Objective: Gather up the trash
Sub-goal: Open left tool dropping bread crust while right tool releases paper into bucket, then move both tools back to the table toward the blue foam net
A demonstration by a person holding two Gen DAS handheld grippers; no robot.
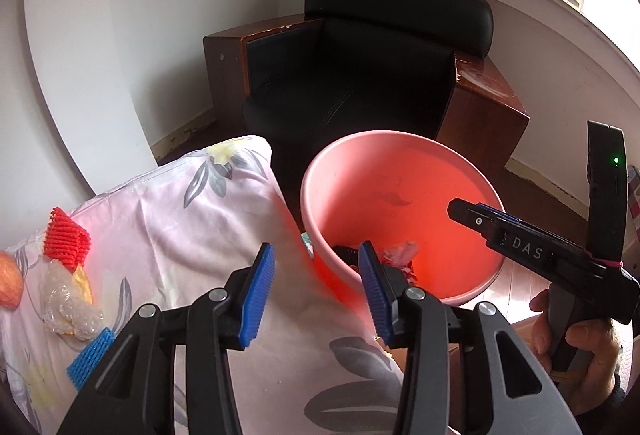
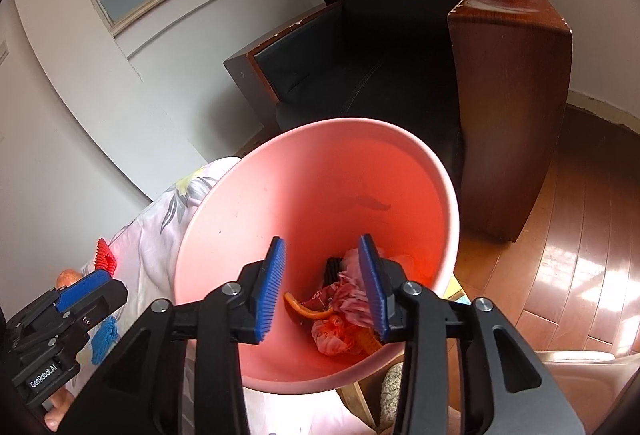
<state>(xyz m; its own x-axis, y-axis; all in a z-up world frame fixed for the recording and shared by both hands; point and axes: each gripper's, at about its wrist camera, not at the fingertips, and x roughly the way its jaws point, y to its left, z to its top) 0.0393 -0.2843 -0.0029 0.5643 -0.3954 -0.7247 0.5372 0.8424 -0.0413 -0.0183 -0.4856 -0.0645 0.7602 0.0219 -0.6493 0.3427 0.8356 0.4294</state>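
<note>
A pink bin [image 1: 400, 175] stands beside a bed with a floral sheet [image 1: 180, 235]. At its bottom lie a crumpled pink bag [image 2: 352, 299], an orange peel [image 2: 308, 311] and something black. On the sheet at the left lie a red foam net [image 1: 66, 241], clear plastic wrap [image 1: 68, 309], a blue foam net [image 1: 90, 359] and an orange lump [image 1: 8, 285]. My left gripper [image 1: 318, 291] hangs open over the bed's edge by the bin's rim, nothing between its blue pads. My right gripper [image 2: 322, 289] is open above the bin's mouth, empty.
A black armchair [image 1: 360, 75] with brown wooden sides stands in the corner behind the bin. Wooden floor [image 2: 580, 255] lies to the right. A hand [image 1: 576, 339] holds the right gripper's handle. White walls close in behind the bed.
</note>
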